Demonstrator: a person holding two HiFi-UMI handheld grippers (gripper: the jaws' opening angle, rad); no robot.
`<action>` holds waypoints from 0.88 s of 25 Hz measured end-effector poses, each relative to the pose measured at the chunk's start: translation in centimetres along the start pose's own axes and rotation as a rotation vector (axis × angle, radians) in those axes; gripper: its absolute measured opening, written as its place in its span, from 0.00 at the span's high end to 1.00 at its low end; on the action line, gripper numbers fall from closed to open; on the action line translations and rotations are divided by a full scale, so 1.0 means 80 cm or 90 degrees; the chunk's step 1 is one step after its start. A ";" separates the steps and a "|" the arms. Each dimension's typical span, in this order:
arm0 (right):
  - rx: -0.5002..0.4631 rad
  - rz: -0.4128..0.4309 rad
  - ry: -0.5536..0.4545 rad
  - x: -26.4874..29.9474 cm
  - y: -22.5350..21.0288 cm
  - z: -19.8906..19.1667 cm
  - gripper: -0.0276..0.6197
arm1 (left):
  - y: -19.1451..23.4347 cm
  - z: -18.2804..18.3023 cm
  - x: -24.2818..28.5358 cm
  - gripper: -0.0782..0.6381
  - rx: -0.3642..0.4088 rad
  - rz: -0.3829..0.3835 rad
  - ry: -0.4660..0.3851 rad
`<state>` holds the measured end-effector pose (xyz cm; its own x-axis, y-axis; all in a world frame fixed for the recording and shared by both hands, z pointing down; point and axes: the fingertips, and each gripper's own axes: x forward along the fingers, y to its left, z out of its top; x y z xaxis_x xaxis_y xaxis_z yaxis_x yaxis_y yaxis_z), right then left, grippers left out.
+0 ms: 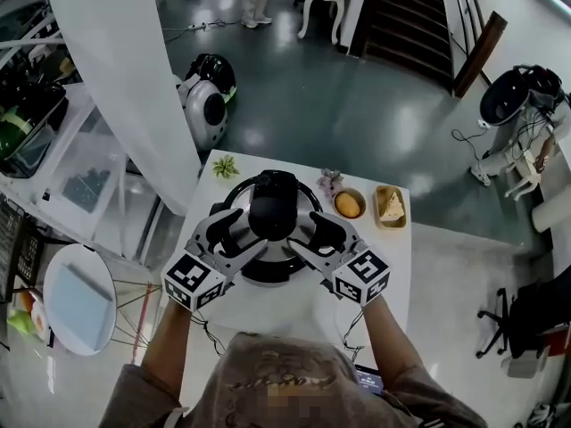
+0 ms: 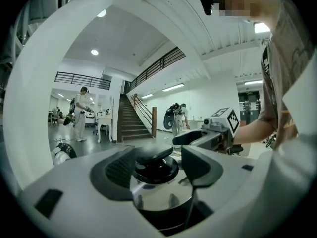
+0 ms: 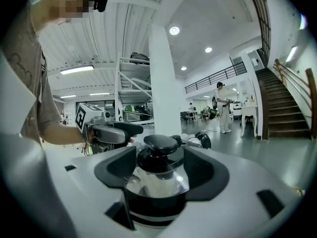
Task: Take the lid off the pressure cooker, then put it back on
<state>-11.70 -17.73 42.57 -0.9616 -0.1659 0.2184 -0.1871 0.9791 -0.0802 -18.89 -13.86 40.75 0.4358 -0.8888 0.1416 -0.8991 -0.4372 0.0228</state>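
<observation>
The pressure cooker (image 1: 308,226) stands in the middle of the white table (image 1: 393,257), its steel lid on and topped by a black knob (image 1: 272,205). My left gripper (image 1: 234,230) is at the cooker's left side and my right gripper (image 1: 319,232) at its right, both pointing inward. In the left gripper view the left gripper (image 2: 158,170) stands open, with the lid's knob (image 2: 156,165) in the gap and the pads apart from it. In the right gripper view the right gripper (image 3: 161,175) is likewise open around the knob (image 3: 161,145), not touching it.
Behind the cooker are a bowl with an orange fruit (image 1: 349,204), a square dish with a slice of food (image 1: 390,207), a small green plant (image 1: 225,166) and a sprig of flowers (image 1: 329,182). A white pillar (image 1: 125,78) rises at the table's left.
</observation>
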 end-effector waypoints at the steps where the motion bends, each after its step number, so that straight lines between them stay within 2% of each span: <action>1: -0.002 0.001 0.004 0.004 -0.002 0.000 0.51 | 0.002 -0.001 0.004 0.49 0.005 -0.006 0.004; 14: -0.044 0.050 0.068 0.042 -0.006 -0.002 0.51 | 0.029 -0.015 0.042 0.49 0.034 -0.094 0.067; 22: -0.085 0.058 0.102 0.057 -0.008 -0.001 0.51 | 0.026 -0.021 0.048 0.49 0.047 -0.152 0.095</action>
<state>-15.98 -19.11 43.74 -0.9273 -0.0652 0.3686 -0.0621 0.9979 0.0205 -19.16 -17.91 43.00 0.6189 -0.7318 0.2854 -0.7637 -0.6455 0.0012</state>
